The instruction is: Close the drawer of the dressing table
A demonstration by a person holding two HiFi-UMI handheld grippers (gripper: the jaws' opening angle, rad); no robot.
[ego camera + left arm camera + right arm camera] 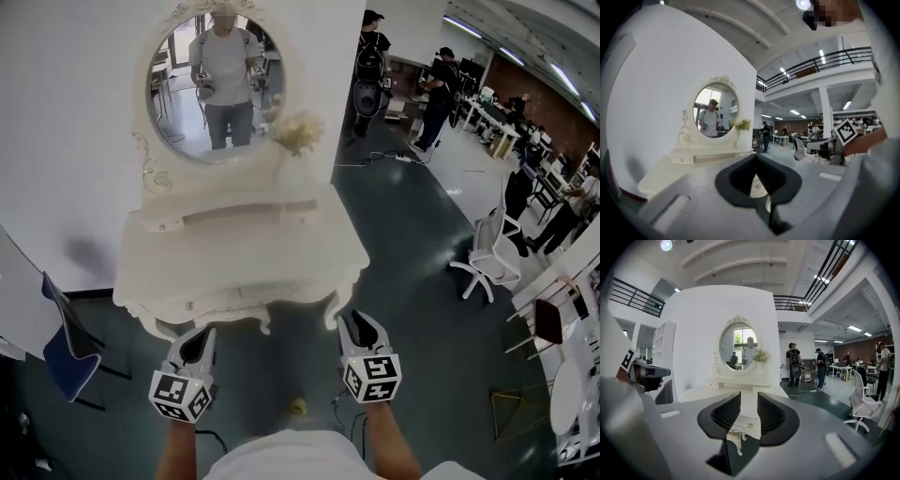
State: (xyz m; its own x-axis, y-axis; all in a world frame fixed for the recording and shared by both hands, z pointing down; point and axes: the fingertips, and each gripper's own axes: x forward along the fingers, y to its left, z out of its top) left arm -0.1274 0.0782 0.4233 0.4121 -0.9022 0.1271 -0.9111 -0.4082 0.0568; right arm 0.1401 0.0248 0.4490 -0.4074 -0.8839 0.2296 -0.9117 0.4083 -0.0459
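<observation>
Right gripper (749, 395) agape before white dressing table (234, 255)

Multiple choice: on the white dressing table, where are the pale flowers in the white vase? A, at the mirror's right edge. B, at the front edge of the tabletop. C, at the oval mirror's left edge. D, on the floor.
A: in the head view the pale flowers in the white vase stand beside the right edge of the oval mirror, at the back of the white dressing table.
</observation>
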